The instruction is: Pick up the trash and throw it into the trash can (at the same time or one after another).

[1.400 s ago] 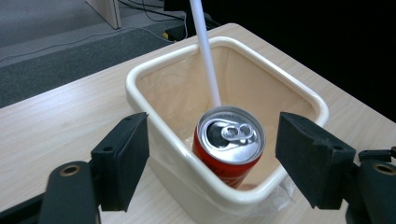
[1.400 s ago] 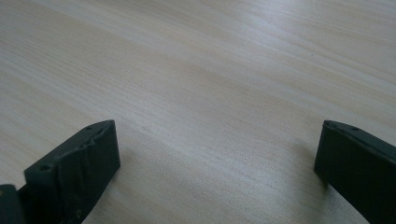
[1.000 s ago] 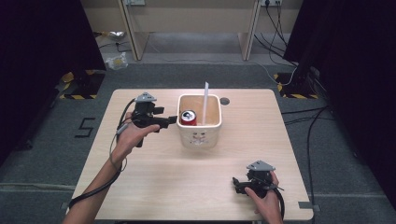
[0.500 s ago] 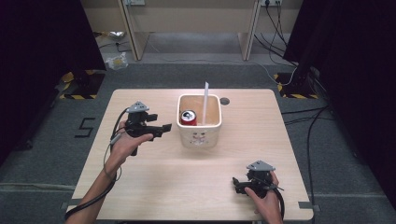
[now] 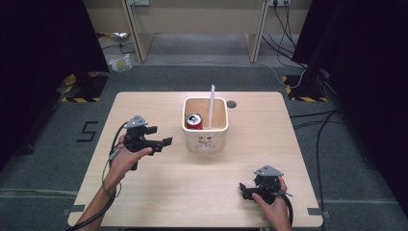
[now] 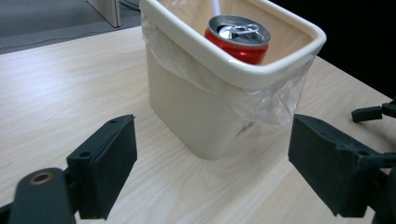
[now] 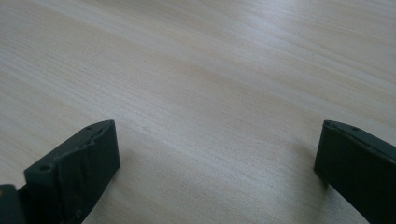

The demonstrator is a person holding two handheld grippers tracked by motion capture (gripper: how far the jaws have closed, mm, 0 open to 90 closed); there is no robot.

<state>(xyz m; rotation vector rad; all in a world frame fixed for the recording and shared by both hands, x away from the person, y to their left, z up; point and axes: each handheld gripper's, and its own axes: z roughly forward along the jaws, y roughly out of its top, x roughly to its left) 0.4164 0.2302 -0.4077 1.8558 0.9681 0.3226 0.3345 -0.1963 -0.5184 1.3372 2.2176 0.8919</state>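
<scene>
- A cream bin (image 5: 206, 130) lined with a thin clear bag stands upright on the worktop (image 5: 144, 192), a little beyond the middle.
- A red can (image 5: 194, 121) stands upright inside the bin against its left wall, top facing up, with its pull tab visible in the left gripper view (image 6: 239, 37).
- A thin white stick (image 5: 211, 103), perhaps a straw, leans in the bin to the right of the can and pokes above the rim.
- The left gripper (image 5: 163, 142) is held above the worktop to the left of the bin, apart from it, pointing towards it. Its jaws stand wide apart with nothing between them; in its own view the near corner of the bin (image 6: 201, 116) sits between and beyond them.
- The right gripper (image 5: 243, 188) rests low at the near right of the worktop, well apart from the bin. Its jaws are also spread and empty, with bare wood in front of them.
- As a judgement: with the can and the stick inside the bin and both grippers empty, the putting-away looks finished or nearly so.
- No other loose item lies on the worktop, so little seems left beyond setting the grippers down.
</scene>
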